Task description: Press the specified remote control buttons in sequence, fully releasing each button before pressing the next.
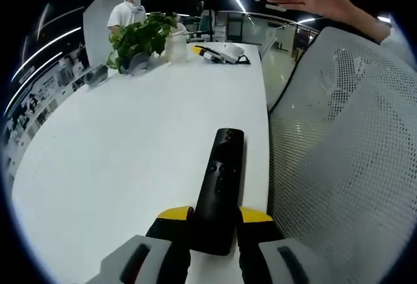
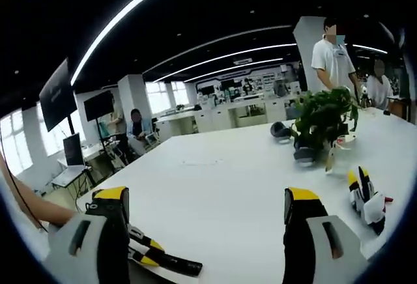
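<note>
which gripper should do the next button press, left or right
Right, probably. The left gripper is shut on the black remote on the white table, steadying it. The right gripper is open, holding nothing, so it is free to press.

- A white desk point(image 1: 130, 141) runs toward the far end of an open office.
- A potted plant point(image 1: 140, 36) stands at that far end, a pale jar point(image 1: 176, 46) just beside it.
- A white mesh chair back point(image 1: 345, 160) rises beside the desk edge.
- A person in a white shirt point(image 2: 332, 59) stands behind the plant.
</note>
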`<move>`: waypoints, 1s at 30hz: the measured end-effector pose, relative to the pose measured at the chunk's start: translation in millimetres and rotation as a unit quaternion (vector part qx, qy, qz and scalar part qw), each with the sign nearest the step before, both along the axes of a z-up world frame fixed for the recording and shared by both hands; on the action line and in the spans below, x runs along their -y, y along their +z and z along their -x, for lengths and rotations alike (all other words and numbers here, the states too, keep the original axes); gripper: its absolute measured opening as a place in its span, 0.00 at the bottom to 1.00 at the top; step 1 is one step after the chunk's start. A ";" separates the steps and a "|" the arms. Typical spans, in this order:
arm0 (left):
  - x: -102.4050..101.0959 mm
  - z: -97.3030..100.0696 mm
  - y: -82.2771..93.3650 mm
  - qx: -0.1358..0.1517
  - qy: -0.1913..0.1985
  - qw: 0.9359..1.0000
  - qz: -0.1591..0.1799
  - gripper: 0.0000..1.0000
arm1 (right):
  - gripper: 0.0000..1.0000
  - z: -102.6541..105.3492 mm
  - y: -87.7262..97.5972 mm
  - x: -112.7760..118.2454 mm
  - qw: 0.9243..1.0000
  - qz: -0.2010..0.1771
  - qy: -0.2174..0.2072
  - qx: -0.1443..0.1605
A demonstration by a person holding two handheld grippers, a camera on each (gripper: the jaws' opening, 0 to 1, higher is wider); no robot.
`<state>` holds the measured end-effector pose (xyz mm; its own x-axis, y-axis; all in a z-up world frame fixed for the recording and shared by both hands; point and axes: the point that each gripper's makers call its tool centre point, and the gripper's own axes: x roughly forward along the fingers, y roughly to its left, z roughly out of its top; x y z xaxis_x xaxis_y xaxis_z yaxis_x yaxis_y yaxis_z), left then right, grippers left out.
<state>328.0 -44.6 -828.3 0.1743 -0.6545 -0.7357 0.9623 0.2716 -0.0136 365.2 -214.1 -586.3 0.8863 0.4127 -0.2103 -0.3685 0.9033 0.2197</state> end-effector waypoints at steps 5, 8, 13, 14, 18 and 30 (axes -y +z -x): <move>1.3 -0.7 -0.6 0.000 -0.003 1.000 -0.001 0.27 | 1.00 2.3 -7.3 13.0 1.000 -0.020 -0.022 0.003; 3.0 -1.9 -0.9 0.001 -0.002 1.000 -0.001 0.27 | 1.00 4.8 -11.0 17.3 0.999 -0.029 -0.031 0.012; 4.6 -1.3 -0.2 0.001 -0.006 1.000 -0.002 0.27 | 1.00 3.5 -23.0 15.9 0.998 -0.038 -0.041 0.004; 5.2 -1.4 0.0 0.001 -0.007 1.000 -0.002 0.27 | 1.00 2.5 -27.9 14.8 0.998 -0.037 -0.042 -0.002; 4.5 -1.4 -1.3 0.001 -0.009 1.000 -0.004 0.27 | 1.00 2.1 -28.0 17.7 0.998 -0.010 -0.055 0.001; 7.0 -3.1 -1.6 0.002 -0.007 1.000 -0.007 0.26 | 1.00 1.9 -42.2 12.3 0.998 0.039 -0.042 -0.016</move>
